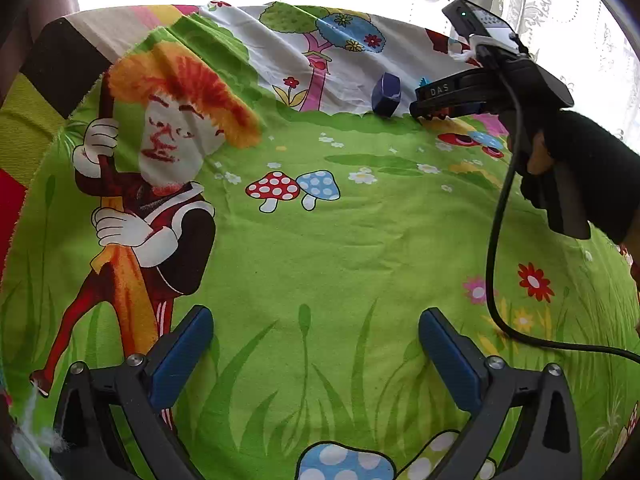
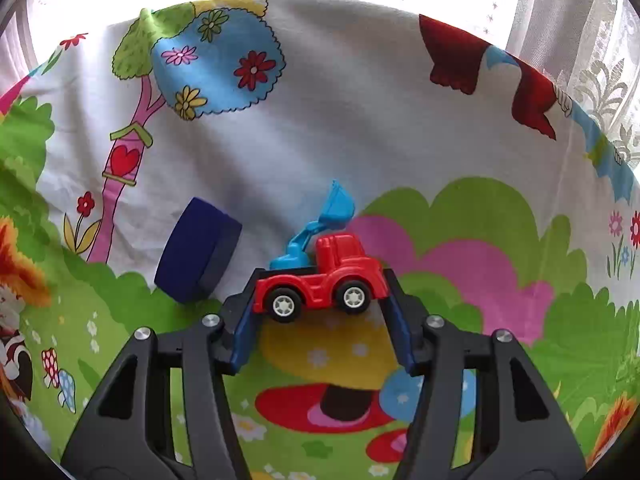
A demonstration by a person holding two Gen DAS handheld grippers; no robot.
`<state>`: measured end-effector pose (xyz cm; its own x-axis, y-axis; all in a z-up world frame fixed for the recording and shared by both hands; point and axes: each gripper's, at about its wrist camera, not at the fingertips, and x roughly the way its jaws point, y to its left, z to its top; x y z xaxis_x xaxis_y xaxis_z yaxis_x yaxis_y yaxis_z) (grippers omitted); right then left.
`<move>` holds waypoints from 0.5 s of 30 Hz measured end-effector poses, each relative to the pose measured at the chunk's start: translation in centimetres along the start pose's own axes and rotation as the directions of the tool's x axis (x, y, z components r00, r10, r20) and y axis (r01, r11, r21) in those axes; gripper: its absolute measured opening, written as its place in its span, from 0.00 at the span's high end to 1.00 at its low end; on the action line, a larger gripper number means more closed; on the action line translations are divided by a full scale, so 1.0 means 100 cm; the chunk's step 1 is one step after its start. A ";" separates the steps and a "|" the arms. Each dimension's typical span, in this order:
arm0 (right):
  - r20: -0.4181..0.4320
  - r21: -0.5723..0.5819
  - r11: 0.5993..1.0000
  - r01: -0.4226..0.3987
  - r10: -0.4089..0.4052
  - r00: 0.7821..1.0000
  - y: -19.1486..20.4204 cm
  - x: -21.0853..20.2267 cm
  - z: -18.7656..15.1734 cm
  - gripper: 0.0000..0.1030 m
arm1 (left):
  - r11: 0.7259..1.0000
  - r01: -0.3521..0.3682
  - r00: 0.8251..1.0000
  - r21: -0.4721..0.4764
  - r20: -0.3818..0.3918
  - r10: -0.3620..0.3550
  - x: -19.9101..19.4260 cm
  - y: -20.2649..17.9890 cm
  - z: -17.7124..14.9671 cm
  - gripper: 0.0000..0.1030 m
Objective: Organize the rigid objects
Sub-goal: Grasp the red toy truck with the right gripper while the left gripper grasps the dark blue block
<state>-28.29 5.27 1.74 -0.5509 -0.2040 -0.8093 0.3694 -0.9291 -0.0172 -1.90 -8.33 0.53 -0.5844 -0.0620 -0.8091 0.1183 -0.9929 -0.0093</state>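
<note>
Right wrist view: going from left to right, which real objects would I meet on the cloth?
dark blue round block → red toy truck with its blue scoop, sitting between the right gripper fingers.

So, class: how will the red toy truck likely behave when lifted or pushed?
The red toy truck looks like hard plastic, so probably stiff and light. Its wheels suggest rolling if pushed. The raised blue scoop could snag or flex.

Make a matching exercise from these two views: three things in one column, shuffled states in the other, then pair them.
1. toy truck
2. blue block
3. left tongs

A. wide open, nothing between them
B. lying on the cloth, left of the truck in the right wrist view
C. between the right tongs, touching both pads

Pairs: 1-C, 2-B, 3-A
</note>
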 end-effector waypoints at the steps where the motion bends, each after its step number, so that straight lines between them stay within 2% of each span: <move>1: 0.013 -0.022 0.999 -0.027 0.027 1.000 0.002 -0.013 -0.012 0.42 | 1.000 0.000 1.000 0.000 0.000 0.000 0.000 0.000 0.000 0.00; 5: 0.043 -0.108 0.993 -0.044 0.049 0.998 0.000 -0.065 -0.071 0.42 | 1.000 -0.001 1.000 0.000 0.000 0.001 0.000 0.000 0.001 0.00; 9: 0.059 -0.112 0.993 -0.043 0.050 0.997 -0.014 -0.104 -0.125 0.42 | 1.000 -0.001 1.000 0.001 -0.001 0.001 0.001 0.000 0.001 0.00; 15: 0.070 -0.058 0.998 -0.015 0.019 0.997 -0.037 -0.131 -0.171 0.42 | 1.000 -0.006 0.999 -0.001 -0.036 0.006 0.003 0.000 0.006 0.00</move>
<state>-9.68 16.66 2.40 -0.5944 -0.2430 -0.7666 0.4205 -0.9064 -0.0388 -2.58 -8.43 0.65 -0.5540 -0.0640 -0.8300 0.1221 -0.9925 -0.0050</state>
